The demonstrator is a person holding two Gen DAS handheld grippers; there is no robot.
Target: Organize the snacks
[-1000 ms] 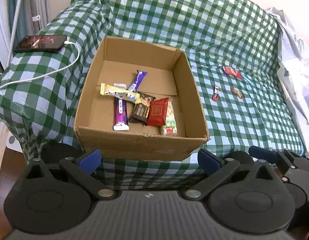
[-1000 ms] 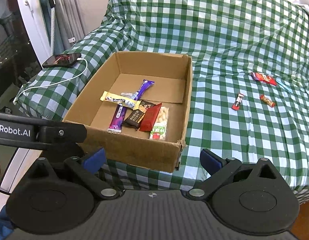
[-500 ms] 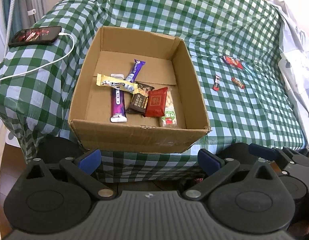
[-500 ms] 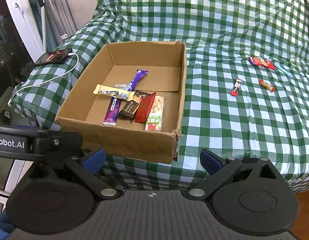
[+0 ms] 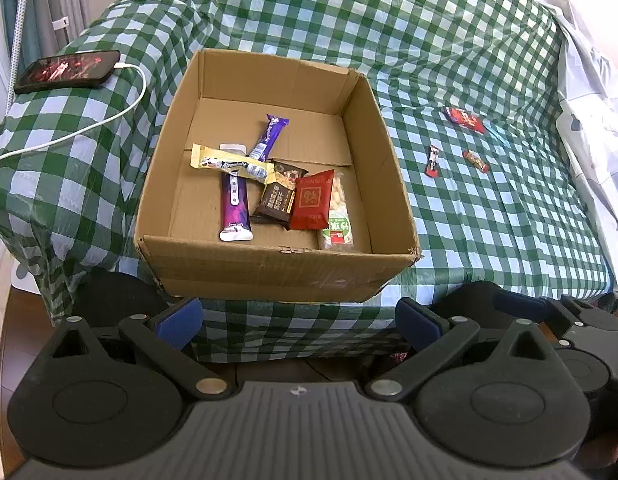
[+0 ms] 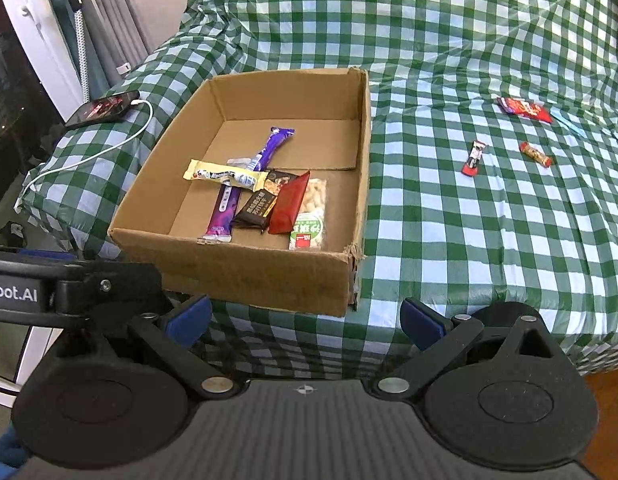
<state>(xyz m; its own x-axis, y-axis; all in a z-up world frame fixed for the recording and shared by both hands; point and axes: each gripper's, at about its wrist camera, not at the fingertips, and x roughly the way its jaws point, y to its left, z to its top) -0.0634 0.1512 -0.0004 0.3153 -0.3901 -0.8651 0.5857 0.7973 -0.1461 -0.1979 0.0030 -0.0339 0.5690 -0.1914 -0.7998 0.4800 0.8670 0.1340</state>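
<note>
An open cardboard box (image 5: 269, 276) (image 6: 249, 276) stands on the green checked cloth near its front edge. It holds several snacks: purple bars (image 5: 235, 204), a yellow bar (image 5: 229, 164), a dark packet, a red packet (image 5: 312, 200) and a peanut bag. Three small snacks lie on the cloth to the right: a red packet (image 6: 525, 109), a small red-black bar (image 6: 473, 158) and a small orange bar (image 6: 535, 154). My left gripper (image 5: 299, 322) and right gripper (image 6: 305, 320) are open and empty, both in front of the box, below the cloth's edge.
A phone (image 5: 67, 71) on a white charging cable (image 5: 89, 128) lies on the cloth left of the box. White fabric (image 5: 589, 92) is heaped at the right edge. A radiator and curtain (image 6: 89, 20) stand at the far left. My right gripper's body (image 5: 581, 328) shows in the left wrist view.
Both grippers have shifted slightly in front of the box; the views have drifted. Nothing was picked up or put down, and the snacks have not moved.
</note>
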